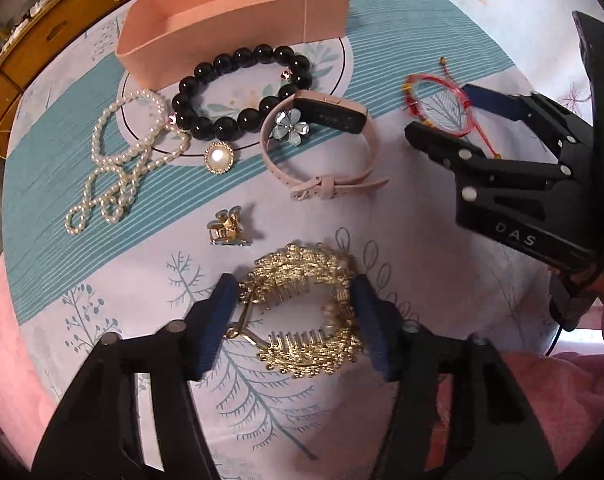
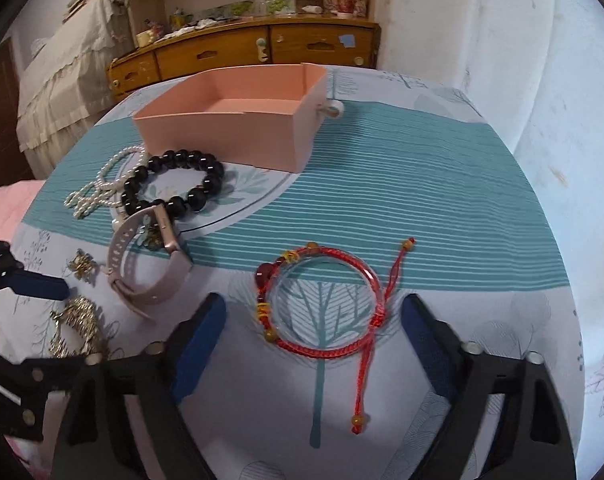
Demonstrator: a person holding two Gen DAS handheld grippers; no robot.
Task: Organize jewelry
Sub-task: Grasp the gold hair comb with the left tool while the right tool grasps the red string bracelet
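On the patterned worktop (image 1: 441, 216), the pink box (image 1: 230, 20) upper centre sits empty; my left claw (image 1: 296, 312) pinches the gold hair clip (image 1: 302, 312), my right claw (image 2: 313, 340) spread around the red bracelet (image 2: 321, 308).

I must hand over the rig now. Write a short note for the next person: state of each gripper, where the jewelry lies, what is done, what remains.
Left gripper: pads against the gold hair comb, which lies on the tablecloth.
Right gripper: open, either side of the red cord bracelet, not touching.
Pink box: empty, at the far side.
On the cloth: pearl necklace, black bead bracelet, pink watch, pearl brooch, small gold clip.
Done: nothing boxed. Left: every piece.
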